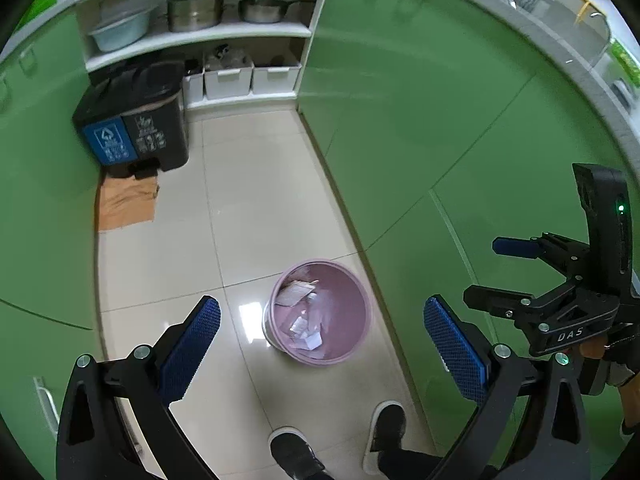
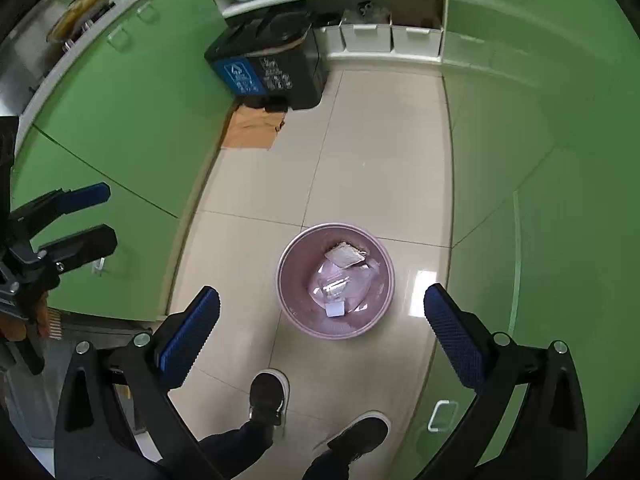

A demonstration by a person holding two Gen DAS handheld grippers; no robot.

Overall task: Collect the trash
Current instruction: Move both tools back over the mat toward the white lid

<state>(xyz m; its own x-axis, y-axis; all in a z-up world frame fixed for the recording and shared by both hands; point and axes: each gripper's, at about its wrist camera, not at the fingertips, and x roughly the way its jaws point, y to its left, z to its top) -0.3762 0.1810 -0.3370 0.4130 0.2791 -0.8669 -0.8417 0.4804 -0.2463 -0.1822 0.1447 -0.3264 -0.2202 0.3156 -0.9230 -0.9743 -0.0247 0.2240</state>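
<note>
A small pink waste basket (image 1: 320, 312) stands on the tiled floor; it also shows in the right wrist view (image 2: 336, 280). Inside it lie crumpled paper (image 1: 294, 292), a clear plastic bag (image 2: 340, 282) and white scraps (image 1: 308, 334). My left gripper (image 1: 320, 340) is open and empty, held above the basket. My right gripper (image 2: 320, 328) is open and empty too, above the basket's near side. Each gripper shows in the other's view: the right one (image 1: 486, 272) at the right edge, the left one (image 2: 106, 216) at the left edge.
A black two-part bin with a blue recycling label (image 1: 132, 120) stands at the far left by a piece of cardboard (image 1: 126, 204). Green cabinets (image 1: 420, 128) line both sides. Shelves with pots (image 1: 196, 8) and white boxes (image 1: 228, 78) are at the back. The person's shoes (image 2: 266, 398) are near.
</note>
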